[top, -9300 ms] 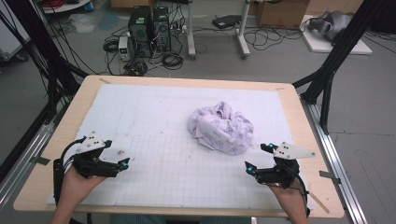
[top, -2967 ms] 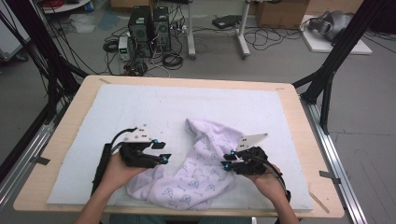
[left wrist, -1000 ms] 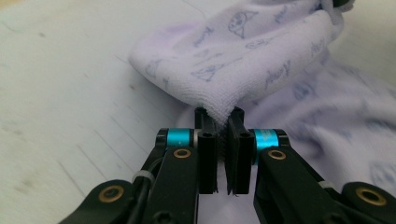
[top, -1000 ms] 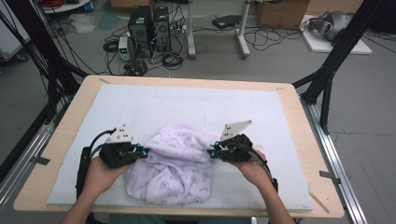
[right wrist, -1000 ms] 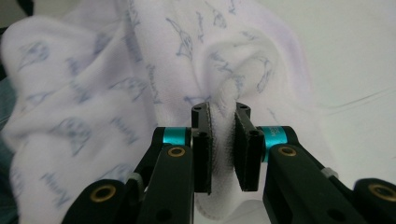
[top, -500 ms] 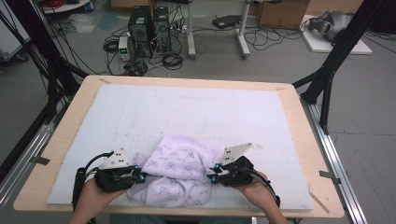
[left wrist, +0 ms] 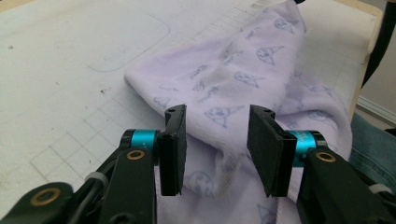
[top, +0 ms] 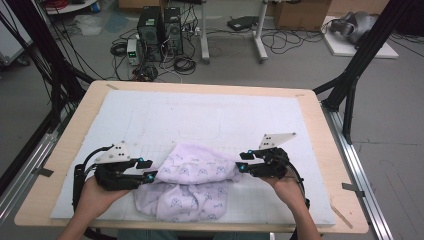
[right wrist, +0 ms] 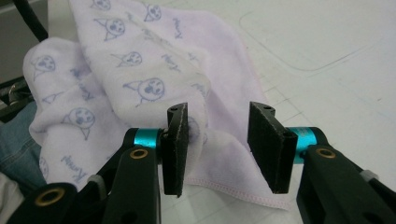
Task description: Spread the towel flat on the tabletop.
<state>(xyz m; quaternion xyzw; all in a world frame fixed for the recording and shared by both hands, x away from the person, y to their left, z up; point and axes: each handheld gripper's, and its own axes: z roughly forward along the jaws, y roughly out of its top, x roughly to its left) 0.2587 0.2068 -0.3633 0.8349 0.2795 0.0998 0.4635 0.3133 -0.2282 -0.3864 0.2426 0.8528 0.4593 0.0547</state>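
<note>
A pale lilac towel point(top: 192, 182) printed with small cat-like figures lies bunched on the near part of the white gridded mat point(top: 210, 115), between the 2 grippers. In the high view the left gripper point(top: 149, 174) sits at the towel's left edge, held in the person's left hand point(top: 95, 192), and the right gripper point(top: 240, 167) sits at its right edge, held in the right hand point(top: 285, 187).

In the left gripper view the 2 black jaws stand wide apart, with the towel point(left wrist: 233, 93) lying on the mat in the gap between them and stretching away ahead; the cloth is not pinched. In the right gripper view the jaws are likewise spread wide. A fold of the towel point(right wrist: 140, 79) bulges against the left jaw's inner face, while the stitched hem point(right wrist: 229, 186) runs flat across the gap beneath; the right jaw stands clear of the cloth, over the bare mat.
</note>
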